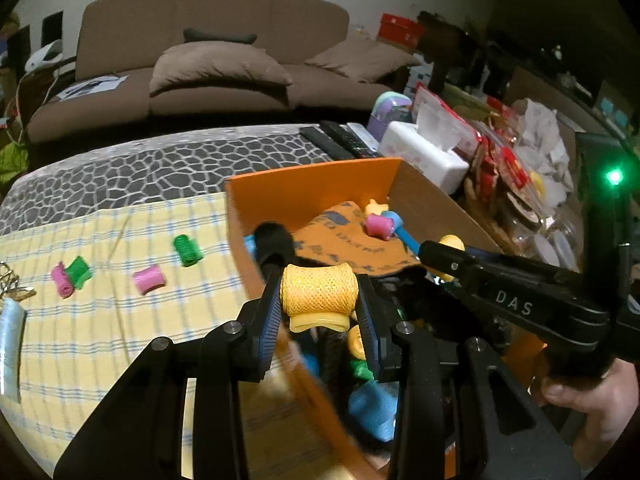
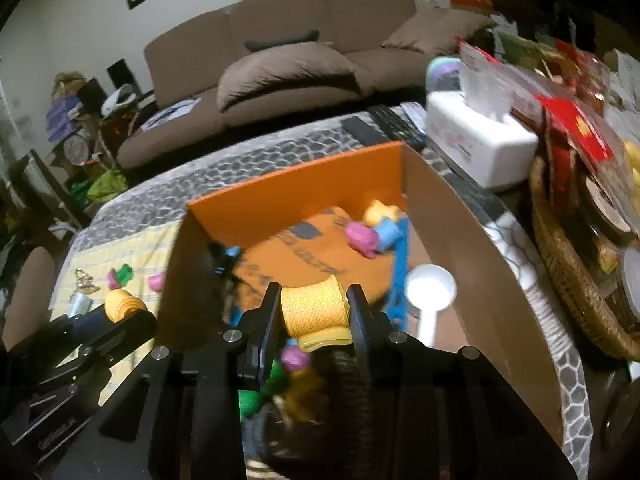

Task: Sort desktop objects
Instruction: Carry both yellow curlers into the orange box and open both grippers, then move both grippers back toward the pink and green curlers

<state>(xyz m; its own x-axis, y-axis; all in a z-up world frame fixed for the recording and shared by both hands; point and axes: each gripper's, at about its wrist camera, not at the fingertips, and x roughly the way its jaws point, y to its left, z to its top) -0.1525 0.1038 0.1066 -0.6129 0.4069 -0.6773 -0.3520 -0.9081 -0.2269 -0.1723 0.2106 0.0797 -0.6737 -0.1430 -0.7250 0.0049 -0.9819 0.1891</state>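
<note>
My left gripper [image 1: 320,300] is shut on a yellow mesh hair roller [image 1: 318,286], held over the near left wall of an orange cardboard box [image 1: 312,188]. My right gripper [image 2: 315,300] is shut on a second yellow roller [image 2: 314,308] above the inside of the box [image 2: 460,232]. Each gripper shows in the other's view: the right gripper [image 1: 438,250] and the left gripper [image 2: 128,314]. Inside the box lie pink [image 2: 360,238], blue [image 2: 388,232] and yellow [image 2: 380,212] rollers and a white scoop [image 2: 430,292]. A green roller [image 1: 186,250], a pink roller [image 1: 149,279] and a pink-and-green pair [image 1: 72,276] lie on the checked cloth [image 1: 120,340].
A white tissue box [image 1: 424,152] and black remotes [image 1: 340,140] stand behind the box. A wicker basket [image 2: 568,280] full of packets crowds the right side. Keys [image 1: 12,284] and a silvery object [image 1: 12,344] lie at the cloth's left edge. A brown sofa [image 1: 216,60] stands beyond the table.
</note>
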